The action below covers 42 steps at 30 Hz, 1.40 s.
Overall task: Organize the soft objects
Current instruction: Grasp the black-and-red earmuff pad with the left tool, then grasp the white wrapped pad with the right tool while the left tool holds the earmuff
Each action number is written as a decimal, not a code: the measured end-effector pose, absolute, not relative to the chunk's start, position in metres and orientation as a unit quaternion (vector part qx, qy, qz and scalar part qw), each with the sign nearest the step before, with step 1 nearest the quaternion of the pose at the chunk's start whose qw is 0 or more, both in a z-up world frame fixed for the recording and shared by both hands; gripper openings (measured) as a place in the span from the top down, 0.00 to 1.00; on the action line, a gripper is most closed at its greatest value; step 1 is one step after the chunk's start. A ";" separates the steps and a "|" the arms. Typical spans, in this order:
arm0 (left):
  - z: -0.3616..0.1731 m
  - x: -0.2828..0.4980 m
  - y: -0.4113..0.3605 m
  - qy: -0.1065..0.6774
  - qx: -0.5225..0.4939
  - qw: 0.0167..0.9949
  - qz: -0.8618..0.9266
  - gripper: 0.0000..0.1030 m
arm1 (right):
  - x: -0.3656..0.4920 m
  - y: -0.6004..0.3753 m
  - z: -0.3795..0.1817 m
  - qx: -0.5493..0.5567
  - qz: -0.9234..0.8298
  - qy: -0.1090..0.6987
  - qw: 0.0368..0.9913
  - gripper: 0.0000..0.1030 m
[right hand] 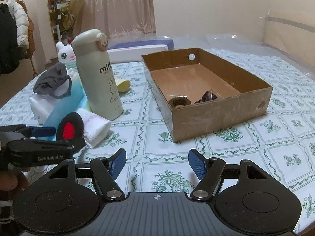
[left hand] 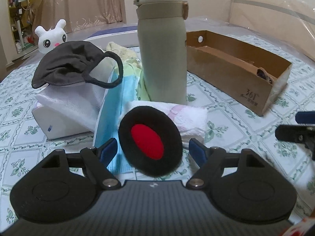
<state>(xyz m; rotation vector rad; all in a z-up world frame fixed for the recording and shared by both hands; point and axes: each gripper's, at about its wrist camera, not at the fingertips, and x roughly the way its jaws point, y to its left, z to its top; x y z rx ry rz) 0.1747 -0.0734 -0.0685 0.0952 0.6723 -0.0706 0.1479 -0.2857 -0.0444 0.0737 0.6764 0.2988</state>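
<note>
**Left hand-held gripper spread around the black-and-red pad**

Left wrist view: closest to me, my left hand-held gripper point(left hand: 151, 151) has its blue fingers spread wide, with the black pad with a red centre point(left hand: 150, 141) standing tilted between them; I cannot tell if either finger touches it. Behind it lies a folded white towel point(left hand: 189, 118), then the beige bottle point(left hand: 163, 59), upright. A dark face mask point(left hand: 69, 64) sits atop a white packet, left. The cardboard box point(left hand: 236, 72) is right.

Right wrist view: my right hand-held gripper point(right hand: 156, 163) is wide open and empty above the patterned surface point(right hand: 177, 167), in front of the box.
</note>
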 end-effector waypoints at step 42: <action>-0.062 0.142 -0.004 0.342 0.016 0.937 -0.063 0.35 | 0.219 -0.178 -0.052 -0.132 0.325 0.301 0.887 0.32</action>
